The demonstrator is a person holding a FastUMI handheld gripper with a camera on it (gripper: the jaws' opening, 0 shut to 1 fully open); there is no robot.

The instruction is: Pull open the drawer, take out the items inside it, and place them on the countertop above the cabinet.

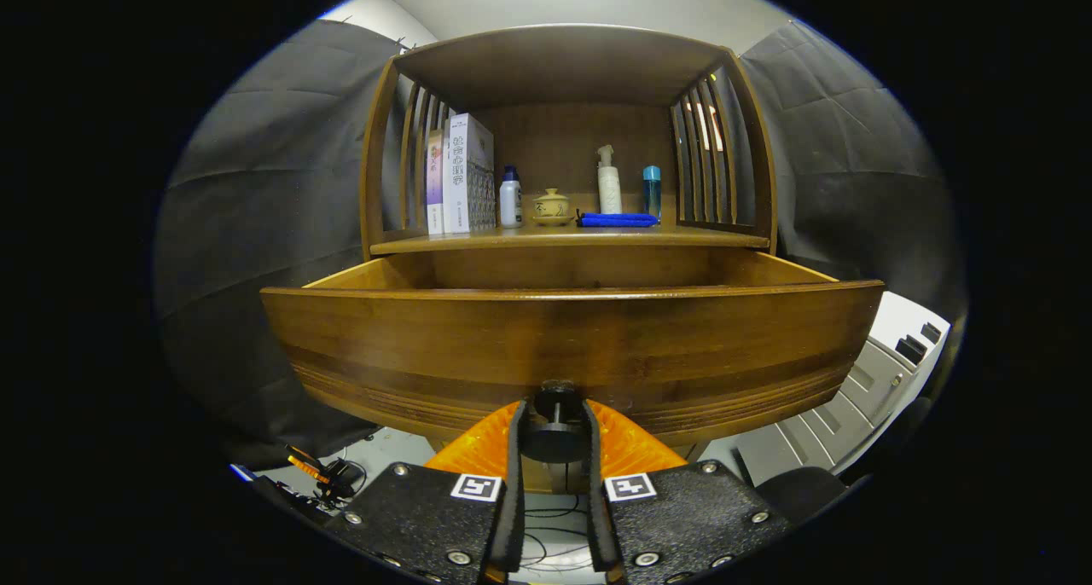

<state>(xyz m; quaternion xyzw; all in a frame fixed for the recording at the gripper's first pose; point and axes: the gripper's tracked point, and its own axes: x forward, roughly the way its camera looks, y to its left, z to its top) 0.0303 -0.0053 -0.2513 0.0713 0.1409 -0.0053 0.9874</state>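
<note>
- Dark cloth walls surround the wooden cabinet [567,141] at frame centre.
- Your gripper [553,436], low centre, is clamped on the knob [554,438] of the drawer [572,346], which stands pulled out.
- Opening looks done; next, release, lift over the front, and look inside, as the contents are hidden.

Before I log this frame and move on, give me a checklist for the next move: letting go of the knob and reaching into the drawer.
1. Gripper on the knob: ok, both fingers close on its stem.
2. Drawer pulled out: ok, its front stands well ahead of the cabinet.
3. Items inside the drawer: cannot tell, the front panel hides the inside.
4. Room on the countertop: ok, a bare strip along its front edge.
5. Things already on it: the books, bottles, lidded cup and blue cloth stand toward the back: ok.
</note>
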